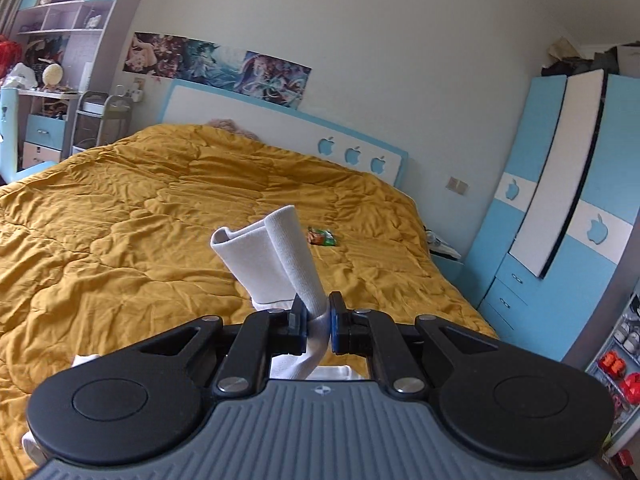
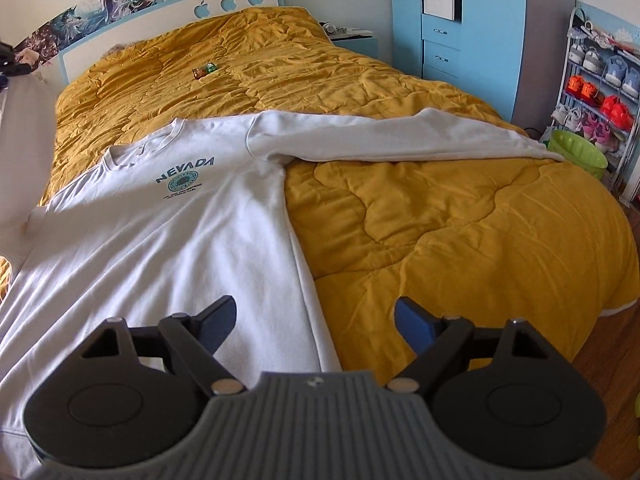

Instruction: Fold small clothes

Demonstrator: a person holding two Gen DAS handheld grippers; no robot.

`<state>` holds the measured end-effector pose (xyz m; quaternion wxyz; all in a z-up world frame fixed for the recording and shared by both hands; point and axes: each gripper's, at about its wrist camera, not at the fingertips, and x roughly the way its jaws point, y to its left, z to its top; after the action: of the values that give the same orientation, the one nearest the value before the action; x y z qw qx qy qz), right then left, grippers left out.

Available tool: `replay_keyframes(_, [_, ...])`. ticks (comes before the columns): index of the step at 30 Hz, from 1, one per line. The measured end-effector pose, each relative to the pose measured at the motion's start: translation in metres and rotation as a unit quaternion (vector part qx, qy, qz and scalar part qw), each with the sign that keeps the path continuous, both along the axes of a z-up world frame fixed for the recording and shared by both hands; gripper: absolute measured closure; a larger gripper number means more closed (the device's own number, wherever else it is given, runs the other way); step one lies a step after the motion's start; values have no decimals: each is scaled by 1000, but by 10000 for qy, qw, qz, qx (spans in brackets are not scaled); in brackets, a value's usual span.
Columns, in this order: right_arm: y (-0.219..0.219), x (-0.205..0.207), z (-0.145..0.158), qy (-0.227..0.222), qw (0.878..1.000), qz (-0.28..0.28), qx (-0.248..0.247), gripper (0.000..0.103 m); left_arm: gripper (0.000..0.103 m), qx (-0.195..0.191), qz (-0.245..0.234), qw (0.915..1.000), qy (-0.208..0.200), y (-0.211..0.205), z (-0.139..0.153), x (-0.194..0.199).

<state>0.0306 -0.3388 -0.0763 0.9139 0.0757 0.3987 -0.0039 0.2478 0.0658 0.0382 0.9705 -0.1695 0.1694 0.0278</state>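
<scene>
A white long-sleeved sweatshirt (image 2: 168,240) with a teal "NEVADA" print lies face up on the mustard quilt (image 2: 460,220). Its right sleeve (image 2: 380,136) stretches out across the quilt toward the bed's right edge. My left gripper (image 1: 318,316) is shut on the cuff of the other white sleeve (image 1: 276,256) and holds it raised above the quilt (image 1: 120,220). My right gripper (image 2: 316,316) is open and empty, hovering over the sweatshirt's lower right hem.
A small green and orange packet (image 2: 205,70) lies on the quilt near the headboard (image 2: 168,12). A blue wardrobe (image 2: 448,20), a nightstand (image 2: 354,40), a shoe rack (image 2: 600,80) and a green basin (image 2: 576,152) stand right of the bed.
</scene>
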Motion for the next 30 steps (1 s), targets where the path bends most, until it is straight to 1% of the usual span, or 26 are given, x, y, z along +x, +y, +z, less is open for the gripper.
replay_keyframes(2, [-5, -2, -7, 49, 9998, -9, 199, 21, 92, -54, -233, 9997, 48, -28, -8, 10])
replay_keyframes(5, [-14, -5, -15, 166, 9985, -161, 505, 21, 92, -253, -490, 9983, 165, -64, -23, 17])
replay_keyframes(9, [-26, -14, -19, 200, 9934, -241, 1106, 21, 92, -36, -777, 9961, 414, -121, -51, 27])
replay_keyframes(12, [-32, -21, -21, 197, 9920, -276, 1214, 21, 91, -46, -1064, 9921, 665, -147, -69, 33])
replay_keyframes(13, [-35, -23, -22, 201, 9920, -308, 1209, 21, 82, -61, -1210, 9897, 762, -149, -73, 35])
replay_keyframes(14, [-37, -24, -23, 215, 9919, -355, 1198, 21, 78, -76, -1488, 9849, 883, -159, -77, 35])
replay_keyframes(16, [-41, -24, -27, 275, 9912, -477, 1201, 21, 53, -106, -1906, 9774, 906, -164, -80, 31])
replay_keyframes(17, [-44, -23, -30, 336, 9904, -551, 1224, 21, 48, -152, -2109, 9739, 821, -168, -80, 26])
replay_keyframes(18, [-46, -23, -32, 369, 9897, -598, 1249, 21, 41, -223, -2215, 9723, 718, -164, -79, 21])
replay_keyframes(19, [-48, -23, -34, 394, 9887, -650, 1295, 21, 39, -286, -2245, 9720, 638, -159, -76, 18])
replay_keyframes(20, [-49, -22, -35, 408, 9881, -678, 1322, 21, 38, -340, -2248, 9722, 552, -155, -74, 13])
replay_keyframes(21, [-49, -22, -35, 416, 9880, -688, 1321, 21, 34, -336, -2194, 9738, 501, -151, -69, 7])
replay_keyframes(24, [-45, -23, -33, 411, 9902, -635, 1172, 21, 31, -53, -1850, 9813, 525, -129, -61, -4])
replay_keyframes(26, [-43, -23, -32, 422, 9911, -613, 1106, 21, 31, 296, -1569, 9854, 593, -106, -58, -12])
replay_keyframes(28, [-41, -23, -31, 448, 9914, -598, 1078, 21, 31, 646, -1290, 9874, 656, -80, -60, -27])
replay_keyframes(30, [-38, -24, -29, 446, 9918, -569, 1050, 21, 31, 1220, -865, 9860, 735, -52, -66, -45])
